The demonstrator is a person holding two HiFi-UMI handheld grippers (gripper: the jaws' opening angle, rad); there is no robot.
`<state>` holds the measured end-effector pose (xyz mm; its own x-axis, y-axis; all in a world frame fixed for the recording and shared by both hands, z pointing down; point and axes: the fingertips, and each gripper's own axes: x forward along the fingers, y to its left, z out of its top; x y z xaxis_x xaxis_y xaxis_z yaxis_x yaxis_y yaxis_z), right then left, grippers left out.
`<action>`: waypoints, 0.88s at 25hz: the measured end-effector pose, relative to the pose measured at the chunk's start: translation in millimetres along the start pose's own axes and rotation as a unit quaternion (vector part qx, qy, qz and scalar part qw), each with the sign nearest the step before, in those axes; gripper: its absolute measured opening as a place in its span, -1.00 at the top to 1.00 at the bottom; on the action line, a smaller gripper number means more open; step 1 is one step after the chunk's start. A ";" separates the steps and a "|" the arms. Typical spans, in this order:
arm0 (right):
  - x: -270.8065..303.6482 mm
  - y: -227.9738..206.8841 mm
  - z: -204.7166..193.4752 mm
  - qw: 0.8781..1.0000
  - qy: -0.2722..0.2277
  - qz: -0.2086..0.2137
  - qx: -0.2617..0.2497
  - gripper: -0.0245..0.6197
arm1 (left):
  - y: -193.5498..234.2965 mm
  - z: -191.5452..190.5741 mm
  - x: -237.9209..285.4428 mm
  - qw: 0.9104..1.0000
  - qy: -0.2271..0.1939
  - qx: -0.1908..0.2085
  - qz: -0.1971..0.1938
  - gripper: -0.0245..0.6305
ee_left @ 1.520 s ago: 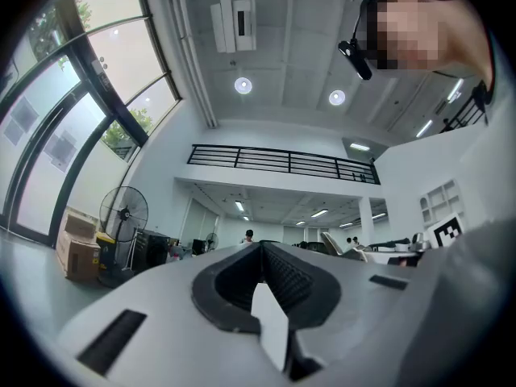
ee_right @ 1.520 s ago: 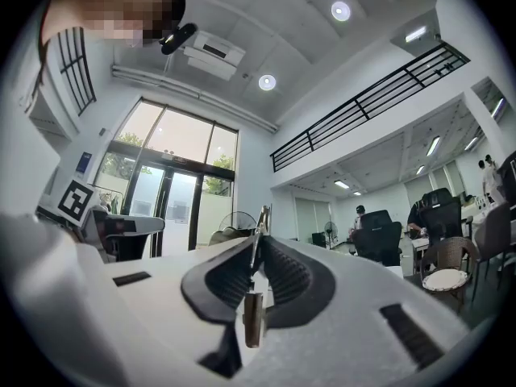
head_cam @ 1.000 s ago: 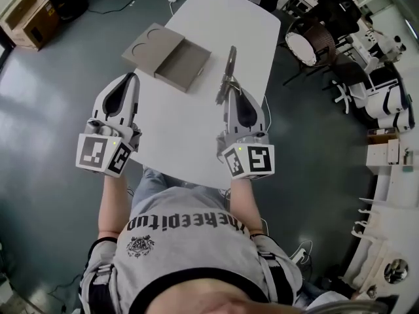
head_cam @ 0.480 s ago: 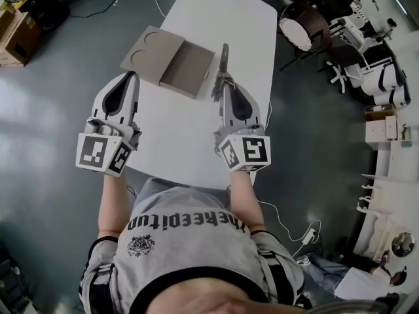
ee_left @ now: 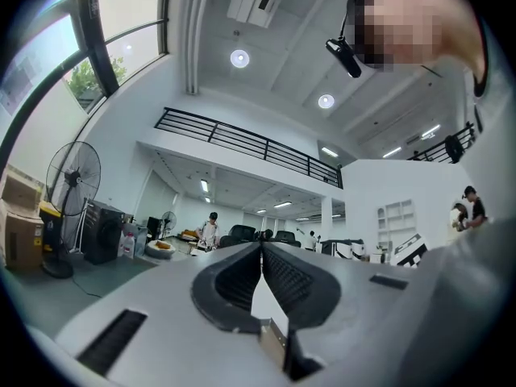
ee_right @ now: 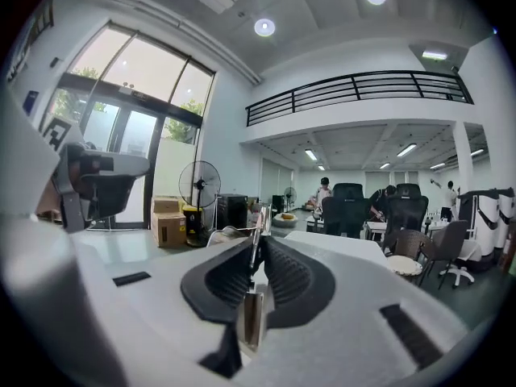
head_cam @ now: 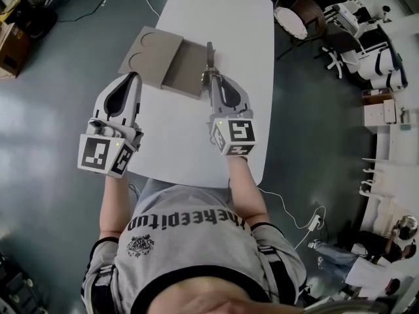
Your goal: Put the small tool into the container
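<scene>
Head view shows one box, one metal implement.

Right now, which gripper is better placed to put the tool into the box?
Right. The right gripper is shut on the tool, whose tip hangs at the right edge of the box. The left gripper is shut and empty, short of the box.
</scene>
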<state>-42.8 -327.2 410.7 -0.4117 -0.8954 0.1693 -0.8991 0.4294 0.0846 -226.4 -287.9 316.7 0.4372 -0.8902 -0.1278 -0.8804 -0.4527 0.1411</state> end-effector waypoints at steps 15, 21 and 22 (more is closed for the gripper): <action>105.1 2.2 -81.0 0.988 0.151 -0.035 -0.010 0.86 | 47.4 -17.4 16.8 1.000 0.020 -0.014 -0.011 0.89; 137.9 -2.9 -113.9 0.978 0.201 -0.047 -0.002 0.86 | 62.5 -25.3 17.0 1.000 0.026 -0.015 -0.006 0.89; 142.8 -3.7 -118.2 0.977 0.209 -0.048 -0.001 0.86 | 65.3 -25.5 16.5 0.999 0.028 -0.015 -0.004 0.89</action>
<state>-80.8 -442.7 550.5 -0.2278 -0.8054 0.5472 -0.9301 0.3463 0.1224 -272.0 -333.5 348.8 0.4553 -0.8872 -0.0749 -0.8709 -0.4612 0.1695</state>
